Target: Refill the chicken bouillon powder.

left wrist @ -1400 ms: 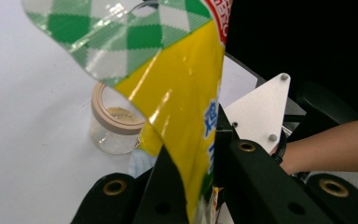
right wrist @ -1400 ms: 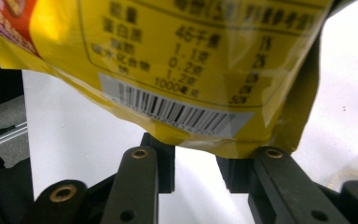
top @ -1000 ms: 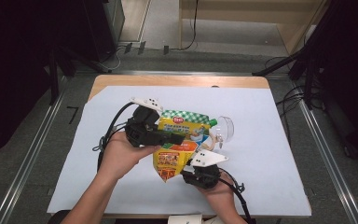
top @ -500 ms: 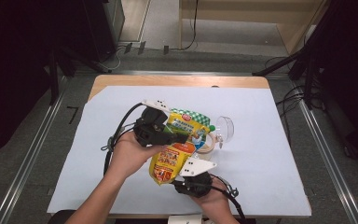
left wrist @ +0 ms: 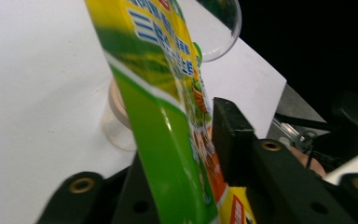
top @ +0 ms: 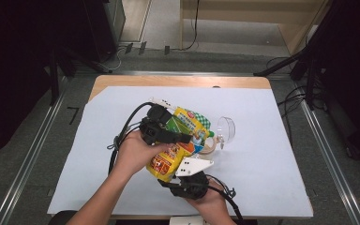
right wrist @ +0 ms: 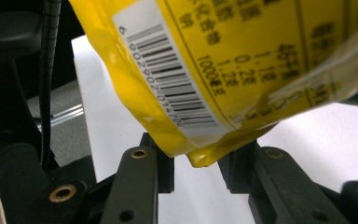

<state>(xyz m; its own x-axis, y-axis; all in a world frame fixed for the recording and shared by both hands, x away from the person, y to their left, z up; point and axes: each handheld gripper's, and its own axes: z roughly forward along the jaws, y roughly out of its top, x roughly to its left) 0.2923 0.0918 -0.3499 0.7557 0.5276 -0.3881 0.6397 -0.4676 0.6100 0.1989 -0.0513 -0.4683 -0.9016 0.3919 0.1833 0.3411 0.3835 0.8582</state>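
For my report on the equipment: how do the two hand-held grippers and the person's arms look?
Both hand-held grippers, left and right, are black, with blocky jaws showing brass-coloured rivets. A white three-cornered plate tops the right one. Black cables trail from each. The forearms are bare, with no sleeves visible.

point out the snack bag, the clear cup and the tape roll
snack bag (top: 171, 157): high view, yellow lower face.
clear cup (top: 226, 129): high view, its open rim.
tape roll (top: 209, 146): high view, right edge showing.

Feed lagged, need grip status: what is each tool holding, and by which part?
Right tool pinches the yellow pouch by its bottom corner; left tool, just opening, straddles its green upper part, grip uncertain.
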